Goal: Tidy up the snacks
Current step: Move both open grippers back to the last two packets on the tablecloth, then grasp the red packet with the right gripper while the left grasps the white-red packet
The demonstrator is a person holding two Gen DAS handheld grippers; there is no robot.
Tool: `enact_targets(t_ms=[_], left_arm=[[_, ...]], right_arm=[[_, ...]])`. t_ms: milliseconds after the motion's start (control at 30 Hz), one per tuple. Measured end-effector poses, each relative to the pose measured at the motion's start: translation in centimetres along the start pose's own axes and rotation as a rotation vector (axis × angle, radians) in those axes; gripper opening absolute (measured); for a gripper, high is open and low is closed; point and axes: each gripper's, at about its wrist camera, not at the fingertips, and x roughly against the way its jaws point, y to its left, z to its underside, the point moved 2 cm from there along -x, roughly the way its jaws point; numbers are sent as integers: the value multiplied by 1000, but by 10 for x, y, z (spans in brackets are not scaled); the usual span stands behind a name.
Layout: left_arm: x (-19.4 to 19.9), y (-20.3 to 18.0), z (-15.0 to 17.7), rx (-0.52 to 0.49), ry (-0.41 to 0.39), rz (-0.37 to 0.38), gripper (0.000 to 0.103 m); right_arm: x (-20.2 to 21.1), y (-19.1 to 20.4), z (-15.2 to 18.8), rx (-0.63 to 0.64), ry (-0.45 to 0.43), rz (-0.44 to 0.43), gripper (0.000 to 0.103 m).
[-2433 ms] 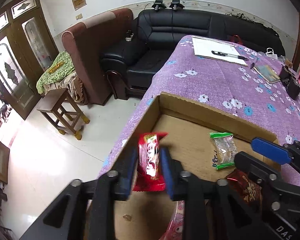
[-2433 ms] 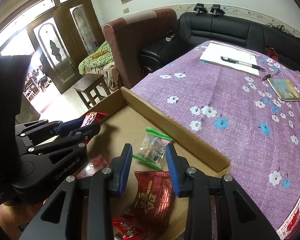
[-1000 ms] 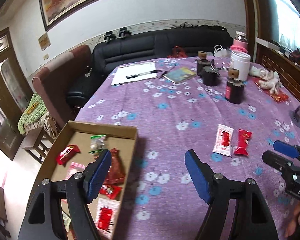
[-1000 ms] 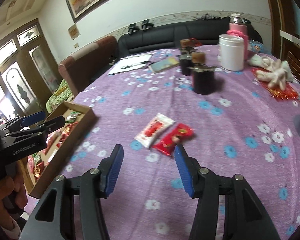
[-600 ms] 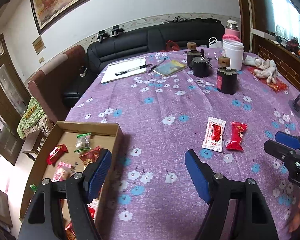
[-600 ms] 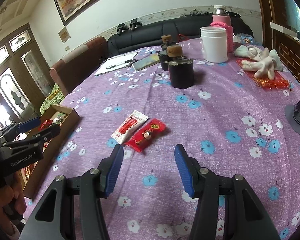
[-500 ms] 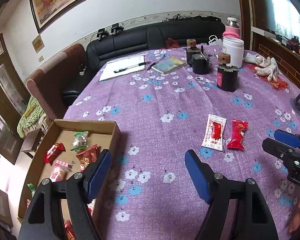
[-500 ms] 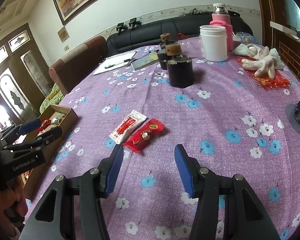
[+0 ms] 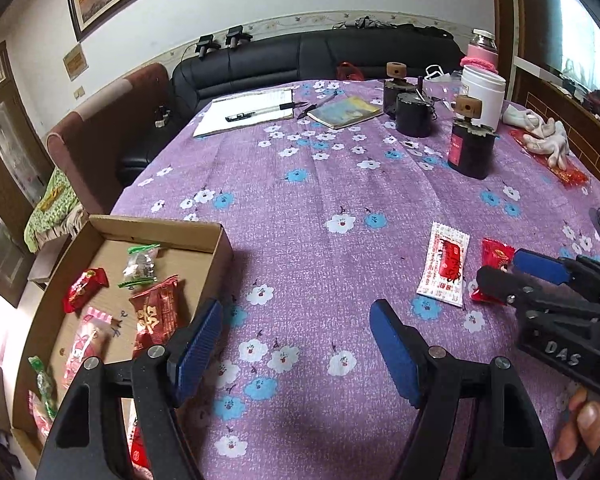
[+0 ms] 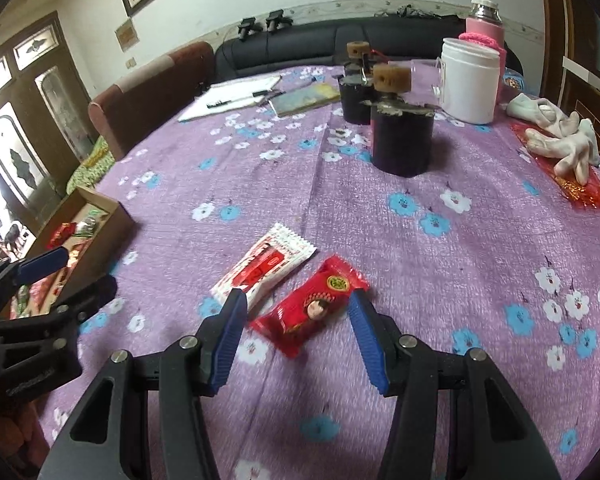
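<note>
A cardboard box (image 9: 216, 240) at the table's left edge holds several snack packets, among them a red one (image 9: 85, 284) and a clear green-edged one (image 9: 140, 266). A white-and-red packet (image 10: 266, 266) and a red packet (image 10: 312, 306) lie side by side on the purple flowered tablecloth. My right gripper (image 10: 296, 322) is open, its fingers either side of the red packet's near end, just above it. My left gripper (image 9: 296, 334) is open and empty over the cloth beside the box. The right gripper also shows in the left wrist view (image 9: 512, 270), over the red packet (image 9: 496, 254).
Dark jars with cork lids (image 10: 400, 140), a white tub (image 10: 468, 84), a pink flask (image 10: 484, 20), white gloves on a red bag (image 10: 560, 140), a notebook (image 9: 346, 110) and a paper pad with pens (image 9: 246, 112) stand farther back. A black sofa (image 9: 300, 56) lies beyond.
Both grippers left the box and swung right over the table. The left gripper let go of its red packet and opened wide. The right gripper came down close over the red packet.
</note>
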Motion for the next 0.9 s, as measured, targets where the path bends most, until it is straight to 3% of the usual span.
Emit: enact_targets(t_ms=[200, 267, 333, 433, 900], left_arm=[[-7, -5, -10, 7, 5, 24, 79], [-9, -10, -14, 1, 8, 33, 79], [-12, -16, -17, -7, 12, 47, 79], [-18, -30, -20, -33, 23, 63, 79], [-35, -98, -30, -160, 30, 88, 79]], right_arm=[[-19, -3, -1, 8, 39, 51, 51], [-18, -6, -1, 3, 39, 66, 45], [-17, -9, -1, -4, 39, 67, 29], [-10, -18, 0, -28, 30, 55, 20], [63, -63, 14, -126, -94, 14, 19]])
